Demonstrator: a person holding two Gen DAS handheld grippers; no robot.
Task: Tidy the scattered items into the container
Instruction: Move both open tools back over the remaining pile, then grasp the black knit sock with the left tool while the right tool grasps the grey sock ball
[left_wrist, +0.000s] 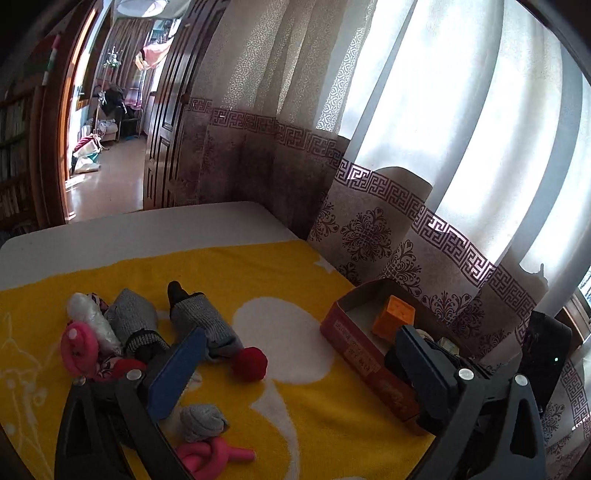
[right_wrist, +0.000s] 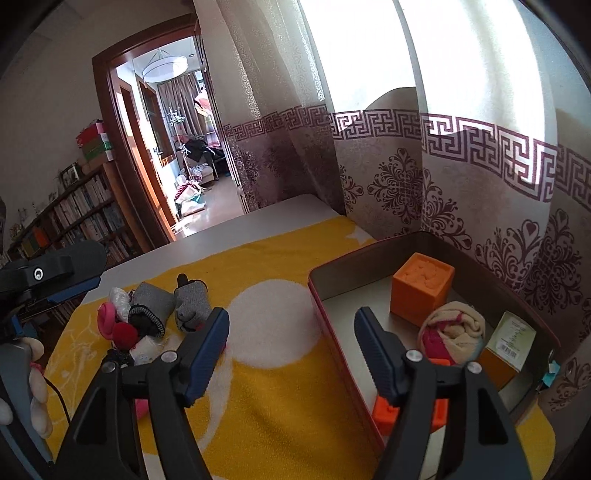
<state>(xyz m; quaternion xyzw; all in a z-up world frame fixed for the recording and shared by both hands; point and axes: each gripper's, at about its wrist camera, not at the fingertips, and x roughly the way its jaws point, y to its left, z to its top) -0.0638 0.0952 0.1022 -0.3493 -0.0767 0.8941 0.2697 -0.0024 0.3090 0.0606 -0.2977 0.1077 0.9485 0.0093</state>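
A red tin box (right_wrist: 334, 325) stands at the right of the yellow blanket (right_wrist: 280, 398); it also shows in the left wrist view (left_wrist: 354, 347). Inside it are an orange cube (right_wrist: 421, 291), a rolled cream-and-pink sock (right_wrist: 452, 334), a small card box (right_wrist: 511, 338) and an orange block (right_wrist: 437, 410). Scattered on the blanket are grey socks (left_wrist: 199, 317), a red ball (left_wrist: 251, 363), a pink toy (left_wrist: 79, 347), a grey sock ball (left_wrist: 203, 421) and a pink knot (left_wrist: 207, 456). My left gripper (left_wrist: 299, 362) is open and empty above the blanket. My right gripper (right_wrist: 290, 341) is open and empty, straddling the box's left wall.
Patterned curtains (right_wrist: 424, 173) hang right behind the box and the table's far edge. A doorway (right_wrist: 177, 147) and a bookshelf (right_wrist: 77, 221) lie to the left. The other gripper's body (right_wrist: 44, 275) shows at the left of the right wrist view.
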